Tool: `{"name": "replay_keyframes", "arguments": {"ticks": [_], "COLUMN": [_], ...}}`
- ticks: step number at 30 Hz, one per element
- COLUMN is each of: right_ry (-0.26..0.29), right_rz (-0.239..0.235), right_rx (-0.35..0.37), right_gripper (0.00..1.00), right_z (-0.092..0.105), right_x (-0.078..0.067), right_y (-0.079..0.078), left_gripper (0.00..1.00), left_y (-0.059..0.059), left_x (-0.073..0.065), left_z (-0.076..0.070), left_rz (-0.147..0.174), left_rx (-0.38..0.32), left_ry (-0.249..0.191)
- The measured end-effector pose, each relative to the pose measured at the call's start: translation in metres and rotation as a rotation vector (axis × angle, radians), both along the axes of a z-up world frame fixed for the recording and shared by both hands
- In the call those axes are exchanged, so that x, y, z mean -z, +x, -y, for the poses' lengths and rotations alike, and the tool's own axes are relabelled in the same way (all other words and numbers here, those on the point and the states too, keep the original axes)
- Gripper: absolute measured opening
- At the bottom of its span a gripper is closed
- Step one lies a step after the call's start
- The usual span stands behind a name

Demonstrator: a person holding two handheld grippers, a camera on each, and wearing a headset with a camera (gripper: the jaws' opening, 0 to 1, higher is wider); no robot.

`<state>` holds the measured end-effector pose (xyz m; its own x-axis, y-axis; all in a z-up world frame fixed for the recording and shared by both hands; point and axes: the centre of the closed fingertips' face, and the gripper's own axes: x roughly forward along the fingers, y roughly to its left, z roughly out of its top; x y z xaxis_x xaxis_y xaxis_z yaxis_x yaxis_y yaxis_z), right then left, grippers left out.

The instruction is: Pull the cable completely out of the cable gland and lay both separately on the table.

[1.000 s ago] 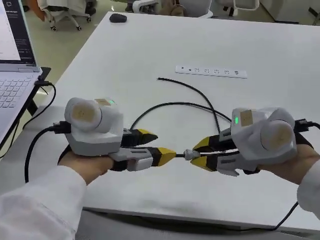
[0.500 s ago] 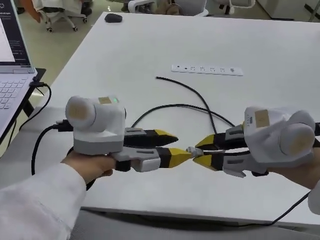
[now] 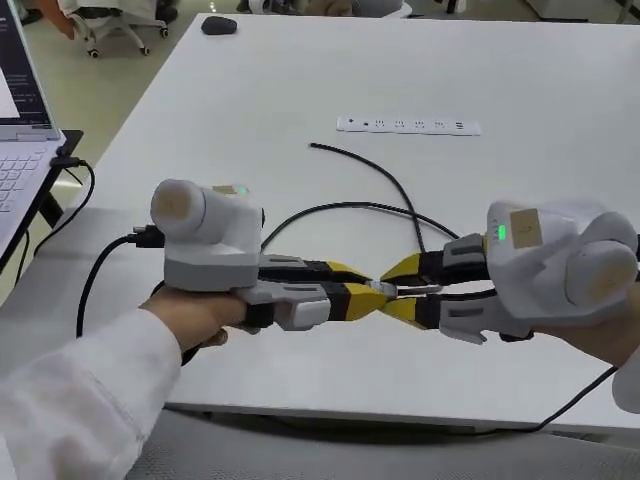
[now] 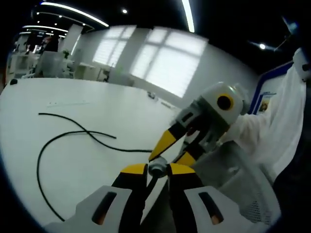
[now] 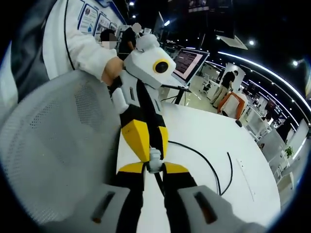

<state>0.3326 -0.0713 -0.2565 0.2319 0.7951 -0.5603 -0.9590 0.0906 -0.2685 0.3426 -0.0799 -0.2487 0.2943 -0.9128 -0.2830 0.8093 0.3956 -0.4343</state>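
A small grey cable gland (image 3: 385, 290) hangs in the air above the white table (image 3: 300, 80), near its front edge. My left gripper (image 3: 372, 288) comes in from the left, its yellow jaws shut on the gland (image 4: 156, 168). My right gripper (image 3: 396, 293) faces it tip to tip from the right, shut on the black cable just behind the gland (image 5: 154, 158). The cable (image 3: 350, 207) runs back from the right gripper and lies in loose curves across the table (image 4: 73, 133). Its free end (image 3: 315, 148) rests near the power strip.
A white power strip (image 3: 408, 126) lies further back on the table and a black mouse (image 3: 218, 25) sits at the far edge. A laptop (image 3: 12, 160) stands on a stand to the left. Black gripper leads (image 3: 95, 280) hang off the table's front edge.
The left gripper has moved right until its tips meet the right gripper's, and its jaws have come together on the gland. The right gripper has kept its hold.
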Motion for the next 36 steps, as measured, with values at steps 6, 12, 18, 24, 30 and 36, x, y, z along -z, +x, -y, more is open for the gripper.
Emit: {"name": "replay_keyframes", "arguments": {"ticks": [6,12,18,24,30,36], "right_ry": [-0.002,-0.006,0.107,0.153,0.164,0.229], "right_rz": [-0.012,0.034,-0.040,-0.070,-0.081,-0.126], "right_rx": [-0.027,-0.085,-0.049,-0.052,-0.026,-0.063], "right_gripper": [0.13,0.12,0.19,0.23,0.21,0.22], "right_z": [-0.003,-0.008,-0.012,-0.014,0.000,0.006], "right_x": [0.001,0.000,-0.015,-0.022,-0.016,-0.026], "right_y": [-0.011,-0.015,-0.011,-0.013,-0.008,-0.014], "left_gripper": [0.16,0.16,0.16,0.16,0.16,0.16], "left_y": [-0.010,-0.016,-0.017,-0.015,-0.020,-0.019], "left_x": [0.004,-0.005,-0.014,-0.012,-0.013,-0.021], "left_z": [-0.001,-0.017,-0.021,-0.028,-0.023,-0.020], "left_rz": [-0.054,-0.026,-0.001,0.009,0.012,0.029], "left_rx": [0.038,0.034,0.030,0.044,0.060,0.074], "left_ry": [0.038,0.019,-0.012,-0.003,0.002,-0.033]}}
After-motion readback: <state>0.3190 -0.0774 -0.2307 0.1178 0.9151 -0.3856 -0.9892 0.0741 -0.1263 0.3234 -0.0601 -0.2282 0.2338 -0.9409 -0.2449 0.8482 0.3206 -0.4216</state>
